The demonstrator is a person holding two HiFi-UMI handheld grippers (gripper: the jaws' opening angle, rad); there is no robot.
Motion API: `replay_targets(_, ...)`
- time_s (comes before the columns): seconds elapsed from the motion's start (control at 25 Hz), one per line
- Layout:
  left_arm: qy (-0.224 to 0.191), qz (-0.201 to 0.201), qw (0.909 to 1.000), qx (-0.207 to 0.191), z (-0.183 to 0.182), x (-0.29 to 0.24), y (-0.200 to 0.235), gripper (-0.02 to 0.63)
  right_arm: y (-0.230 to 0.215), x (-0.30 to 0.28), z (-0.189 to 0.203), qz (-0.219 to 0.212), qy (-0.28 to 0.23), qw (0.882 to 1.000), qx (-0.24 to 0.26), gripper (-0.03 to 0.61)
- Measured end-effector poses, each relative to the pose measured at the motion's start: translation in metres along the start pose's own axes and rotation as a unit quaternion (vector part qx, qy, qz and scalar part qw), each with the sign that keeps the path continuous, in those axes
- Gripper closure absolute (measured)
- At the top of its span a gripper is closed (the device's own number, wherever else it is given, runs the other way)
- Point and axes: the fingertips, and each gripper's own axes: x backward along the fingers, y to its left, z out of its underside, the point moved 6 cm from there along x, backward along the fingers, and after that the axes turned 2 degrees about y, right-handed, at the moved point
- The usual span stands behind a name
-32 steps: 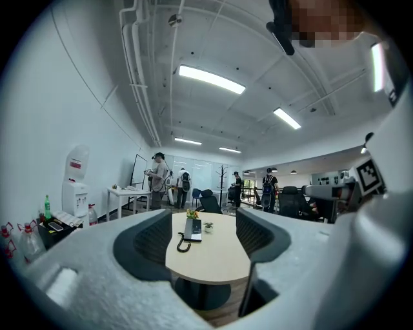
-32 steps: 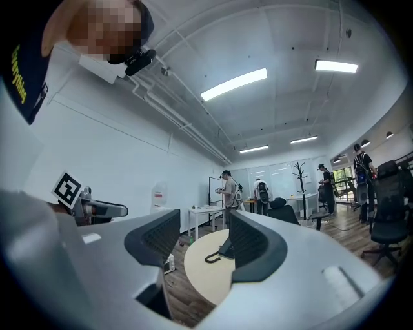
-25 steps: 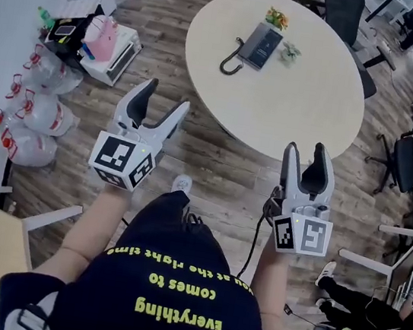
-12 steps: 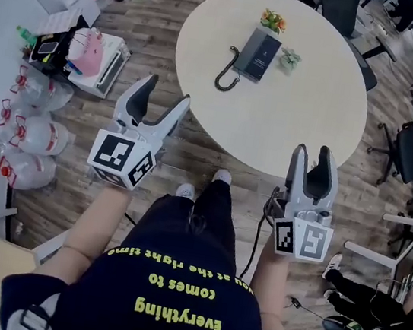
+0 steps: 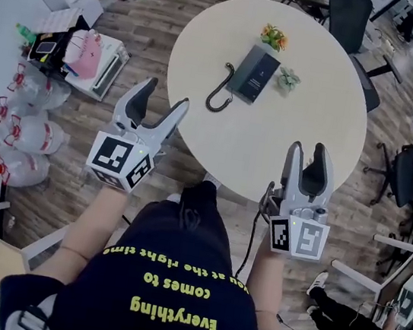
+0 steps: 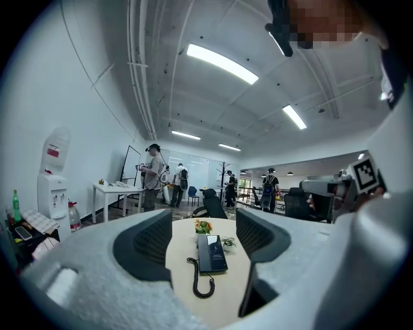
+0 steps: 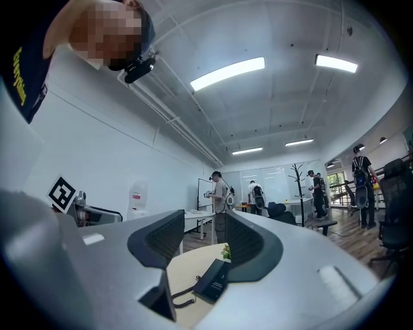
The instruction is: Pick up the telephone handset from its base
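Both grippers have advanced to the near edge of the tabletop (image 5: 285, 153). The left gripper (image 5: 167, 94) gapes empty; the right gripper (image 5: 308, 146), jaws just narrowing, holds nothing. The handset (image 5: 243, 72) rests on its base (image 5: 265, 69) at twelve o'clock: approach under way, a long reach likely next.

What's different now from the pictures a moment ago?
The person stepped closer to the table, bringing the left gripper and the right gripper toward it. The right gripper's jaws have just been closing a little, with nothing between them. Nothing was grabbed or let go. The left gripper stayed open, and the telephone stayed on the table.
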Motion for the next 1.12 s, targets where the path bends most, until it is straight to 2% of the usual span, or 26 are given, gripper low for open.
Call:
replay_targets(0.2,0.006,-0.017,0.9993,-0.032,-0.007,-0.054,-0.009,0.304,-0.042,-0.044,0.002,-0.029,0.002,1.000,-0.007,0.369)
replay_targets(0.36,0.006,-0.031,0.9994,-0.013,-0.006,-0.097,-0.008,0.304,-0.077,-0.071,0.010,-0.048,0.016,0.999,-0.012,0.353)
replay_targets(0.6,0.014,-0.040,0.9991,-0.010,-0.004,-0.140,-0.017,0.304,-0.124,-0.092,0.019,-0.049,0.028,0.998,-0.018,0.353)
replay_targets(0.92,0.022,-0.034,0.9992,-0.004,0.000,-0.172,-0.007,0.304,-0.129,-0.123,0.037,-0.057,0.050,0.997,-0.030,0.353)
replay_targets(1.12,0.035,-0.009,0.9994,0.000,0.008,-0.192,0.000,0.304,-0.130,-0.139,0.044,-0.041,0.058,0.997,-0.033,0.353)
